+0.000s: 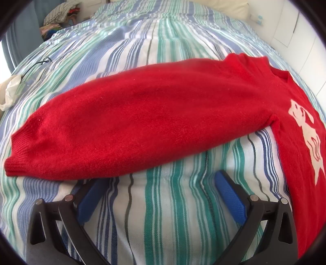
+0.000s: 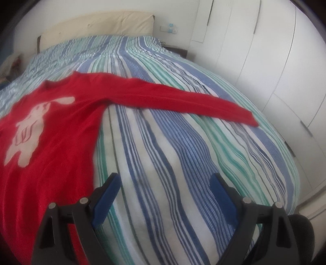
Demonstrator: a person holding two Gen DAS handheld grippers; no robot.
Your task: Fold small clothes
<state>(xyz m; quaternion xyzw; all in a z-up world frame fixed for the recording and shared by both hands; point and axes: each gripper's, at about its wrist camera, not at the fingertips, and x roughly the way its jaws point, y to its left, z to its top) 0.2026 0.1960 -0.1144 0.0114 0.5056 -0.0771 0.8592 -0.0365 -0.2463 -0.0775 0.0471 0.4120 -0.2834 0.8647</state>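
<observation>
Red sweater (image 1: 142, 122) flat on the striped bed cover (image 1: 173, 214), front side up, with a white animal picture (image 2: 28, 130) on the chest. Both sleeves out to the sides, not folded yet. One sleeve (image 1: 97, 134) long across the cover, just past the left tongs (image 1: 161, 181). Left tongs wide open, nothing between the blue pads (image 1: 230, 197), only striped cover. One left fingertip tucked at the sleeve's near edge; touching or not, cannot tell. Other sleeve (image 2: 183, 99) out past the right tongs (image 2: 165, 181), well apart from them. Right tongs wide open too, nothing held, just beside the sweater's body. Right picture a bit blurry. White cupboards (image 2: 254, 61) past the far sleeve. Cream headboard (image 2: 97, 26) beyond the sweater's neck. Pile of clothes (image 1: 59, 14) far off past the near sleeve.
</observation>
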